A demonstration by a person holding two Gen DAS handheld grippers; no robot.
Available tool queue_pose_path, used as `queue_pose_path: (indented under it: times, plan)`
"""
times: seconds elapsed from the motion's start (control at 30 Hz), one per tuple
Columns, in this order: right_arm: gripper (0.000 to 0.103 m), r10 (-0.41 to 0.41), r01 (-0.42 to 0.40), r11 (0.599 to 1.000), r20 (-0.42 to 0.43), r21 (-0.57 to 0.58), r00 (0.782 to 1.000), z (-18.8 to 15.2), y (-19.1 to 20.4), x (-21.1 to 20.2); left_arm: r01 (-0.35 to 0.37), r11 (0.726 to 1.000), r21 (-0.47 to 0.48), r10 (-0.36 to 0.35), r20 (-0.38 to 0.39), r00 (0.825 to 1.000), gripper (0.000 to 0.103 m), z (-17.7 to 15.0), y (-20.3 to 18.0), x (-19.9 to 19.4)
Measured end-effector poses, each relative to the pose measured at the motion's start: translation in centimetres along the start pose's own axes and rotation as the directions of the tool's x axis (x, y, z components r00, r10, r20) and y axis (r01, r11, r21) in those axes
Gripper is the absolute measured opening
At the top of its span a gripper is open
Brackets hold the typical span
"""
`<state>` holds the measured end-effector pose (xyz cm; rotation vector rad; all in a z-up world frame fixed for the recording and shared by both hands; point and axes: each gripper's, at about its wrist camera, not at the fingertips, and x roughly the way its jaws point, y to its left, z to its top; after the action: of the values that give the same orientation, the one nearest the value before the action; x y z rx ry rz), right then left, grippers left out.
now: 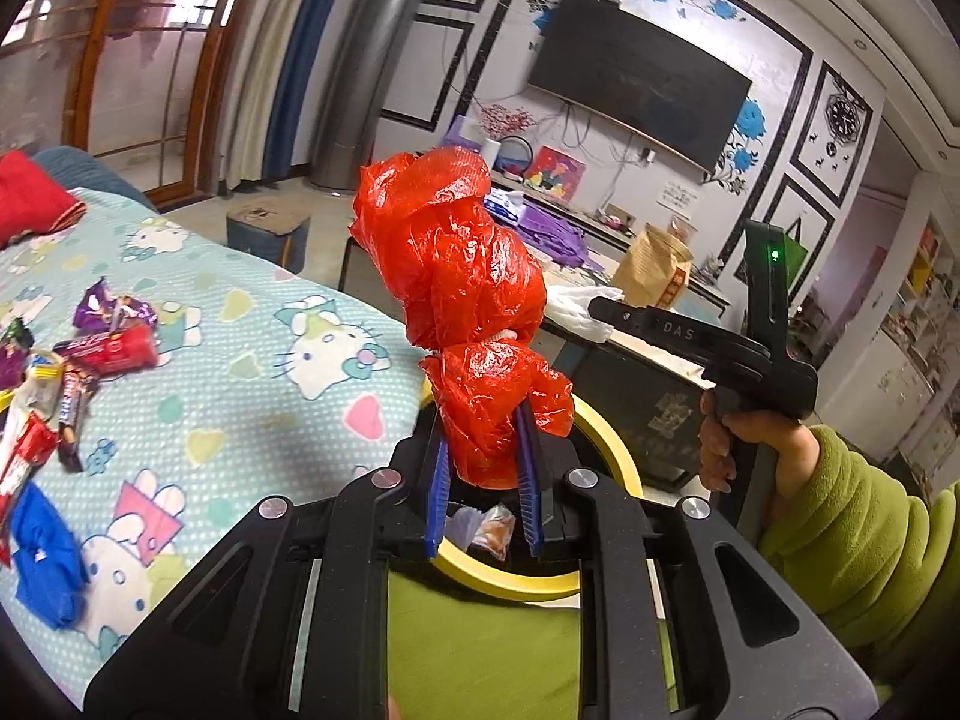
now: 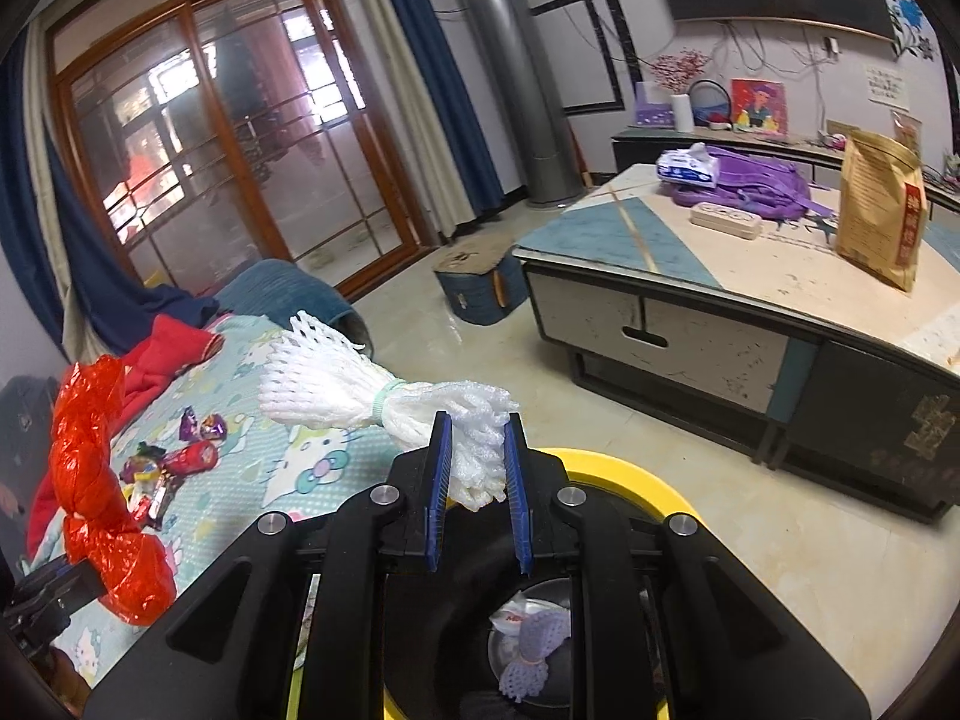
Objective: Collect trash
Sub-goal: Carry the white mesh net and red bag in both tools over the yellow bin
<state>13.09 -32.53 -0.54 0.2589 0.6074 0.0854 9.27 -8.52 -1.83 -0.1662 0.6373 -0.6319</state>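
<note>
Both grippers hung over the yellow-rimmed bin (image 2: pixel 630 471), ready to drop: left gripper (image 1: pixel 483 468) fingers clamped the red plastic bag (image 1: pixel 456 264), right gripper (image 2: pixel 477 468) fingers the white foam net (image 2: pixel 360 384).

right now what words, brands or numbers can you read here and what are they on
"DAS": on the right claw's black arm.
Snack wrappers on the bed: print too blurred to read.
Brown paper bag: red label characters too small to read.
Wall notice: unreadable.
Wall clock: numerals unreadable.
</note>
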Motion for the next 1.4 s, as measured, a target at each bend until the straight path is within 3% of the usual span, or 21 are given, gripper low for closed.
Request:
queue_pose_path:
  times: [0.3,0.77,1.4]
  plan:
    - [0.017,-0.046,0.046,0.999,-0.009,0.019,0.999,-0.4,-1.9,-0.5,0.032,0.999,0.025,-0.032,-0.037,0.999,0.013,-0.4,-1.1,2.1]
    - [0.017,-0.095,0.098,0.995,-0.097,0.034,0.991,-1.7,-4.0,0.5,0.071,0.995,0.067,-0.063,-0.114,0.991,0.013,-1.2,-2.6,4.9]
    - [0.017,-0.099,0.120,0.990,-0.245,0.075,0.965,-4.1,-5.7,3.8,0.092,0.993,0.069,-0.073,-0.245,0.967,0.014,-3.8,-3.6,8.7]
